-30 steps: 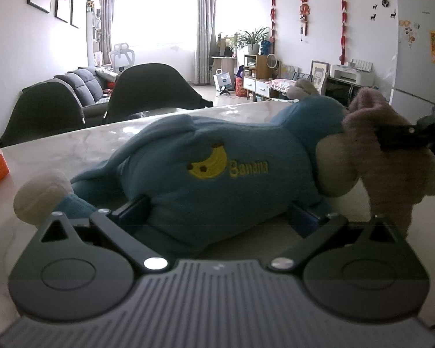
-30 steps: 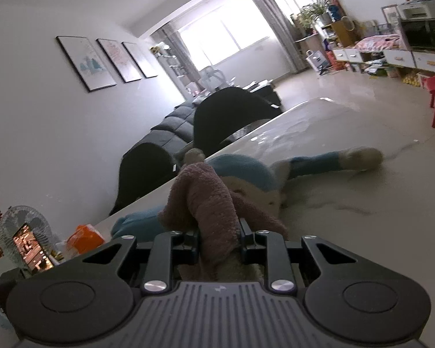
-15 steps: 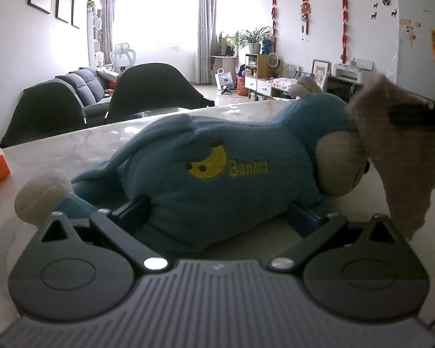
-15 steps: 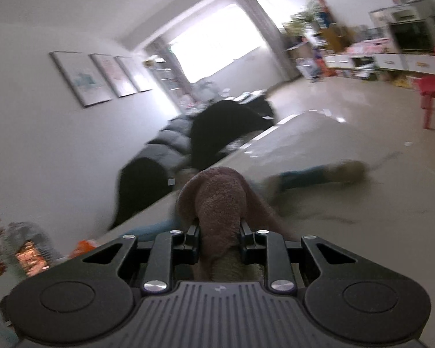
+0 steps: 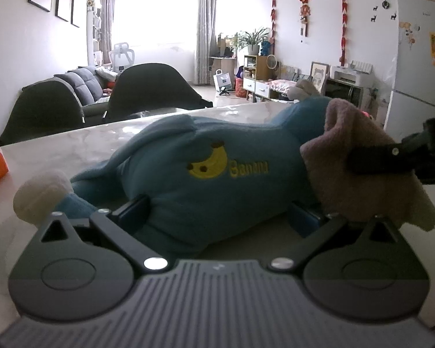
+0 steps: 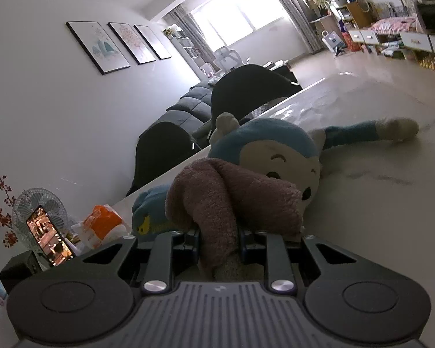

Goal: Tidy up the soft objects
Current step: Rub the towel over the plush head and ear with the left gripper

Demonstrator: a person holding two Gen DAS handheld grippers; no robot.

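Two soft things in play. One blue plush monkey [image 5: 206, 174] lying on its side on the marble table [image 5: 72, 142], one yellow banana stitched on its belly beside the word "Banana". One brownish-pink towel [image 6: 232, 191], bunched up and lifted, right beside the monkey's head.

Left gripper [image 5: 217, 211] spread wide, one finger on each side of the monkey's body, straddling it low at the table; contact with the plush hard to confirm. Right gripper [image 6: 219, 240] pinching the towel's gathered middle, fabric bulging out above the two fingers and hanging below. From the right wrist view, monkey's smiling face just behind the towel, one long blue arm with a cream hand [image 6: 397, 127] stretched out flat across the table.

Around the edges: two dark chairs [image 5: 156, 87] at the far side of the table, one orange packet [image 6: 101, 223] at the near corner, one small fan [image 6: 37, 211] with one lit phone [image 6: 47, 236] propped in front of it. Three framed pictures [image 6: 119, 43] on the wall.
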